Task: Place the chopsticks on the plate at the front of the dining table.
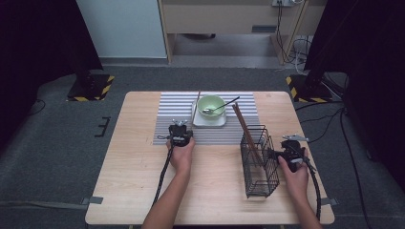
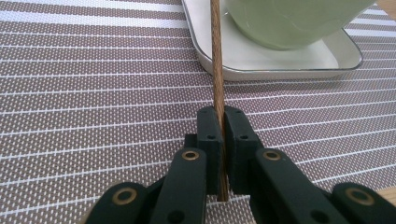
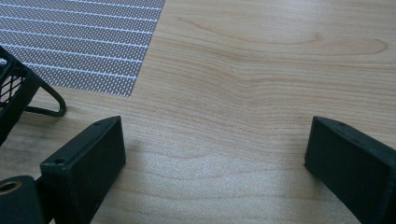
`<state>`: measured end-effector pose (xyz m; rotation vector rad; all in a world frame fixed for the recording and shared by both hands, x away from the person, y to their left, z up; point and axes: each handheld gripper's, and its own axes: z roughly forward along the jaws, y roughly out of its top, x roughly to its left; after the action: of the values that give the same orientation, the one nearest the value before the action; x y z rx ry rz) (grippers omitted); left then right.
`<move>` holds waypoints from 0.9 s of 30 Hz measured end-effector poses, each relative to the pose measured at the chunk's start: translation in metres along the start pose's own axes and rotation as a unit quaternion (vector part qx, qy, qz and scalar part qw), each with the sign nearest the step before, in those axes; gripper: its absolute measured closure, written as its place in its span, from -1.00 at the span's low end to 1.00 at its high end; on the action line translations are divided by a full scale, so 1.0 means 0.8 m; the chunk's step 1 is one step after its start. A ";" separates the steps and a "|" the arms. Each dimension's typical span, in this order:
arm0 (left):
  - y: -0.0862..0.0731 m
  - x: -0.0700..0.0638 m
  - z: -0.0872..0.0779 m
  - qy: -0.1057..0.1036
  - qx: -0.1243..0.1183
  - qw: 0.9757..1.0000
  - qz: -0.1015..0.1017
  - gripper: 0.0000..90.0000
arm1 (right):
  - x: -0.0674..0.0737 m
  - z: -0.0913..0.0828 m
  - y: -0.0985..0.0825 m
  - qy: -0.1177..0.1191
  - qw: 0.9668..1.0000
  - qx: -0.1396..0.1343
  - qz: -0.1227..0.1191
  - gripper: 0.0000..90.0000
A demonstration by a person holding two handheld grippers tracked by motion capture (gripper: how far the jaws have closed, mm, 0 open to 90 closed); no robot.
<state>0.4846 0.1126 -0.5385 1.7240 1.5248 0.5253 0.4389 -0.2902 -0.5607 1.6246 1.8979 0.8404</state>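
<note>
My left gripper [image 2: 221,116] is shut on a thin brown chopstick [image 2: 216,56] that runs forward along the left edge of a white square plate [image 2: 280,63]. A pale green bowl [image 2: 289,23] sits on that plate. In the high view the left gripper [image 1: 181,131] rests on the striped placemat [image 1: 167,114], just left of the plate [image 1: 210,122] and the bowl [image 1: 211,104], which holds a spoon [image 1: 222,107]. My right gripper [image 3: 215,126] stands wide open over bare wood with nothing between its jaws. It [image 1: 290,151] is beside the right side of a black wire basket [image 1: 260,162].
Several brown chopsticks [image 1: 244,126] lean out of the basket toward the bowl. A corner of the basket [image 3: 11,88] and its wire foot show at the left of the right gripper view. The wooden table [image 1: 133,167] has bare room at the left and front.
</note>
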 end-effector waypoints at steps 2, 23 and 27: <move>0.000 0.000 0.000 0.001 -0.001 1.000 -0.002 0.90 | 0.000 0.000 0.000 0.000 1.000 0.000 0.000 -0.88; 0.001 -0.006 0.006 -0.001 0.013 1.000 0.000 0.90 | 0.000 0.000 0.000 0.000 1.000 0.000 0.000 -0.88; 0.000 -0.007 0.006 -0.002 0.015 1.000 -0.002 0.90 | 0.000 0.000 0.000 0.000 1.000 0.000 0.000 -0.88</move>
<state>0.4874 0.1060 -0.5404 1.7437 1.5403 0.5004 0.4389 -0.2902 -0.5607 1.6244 1.8981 0.8400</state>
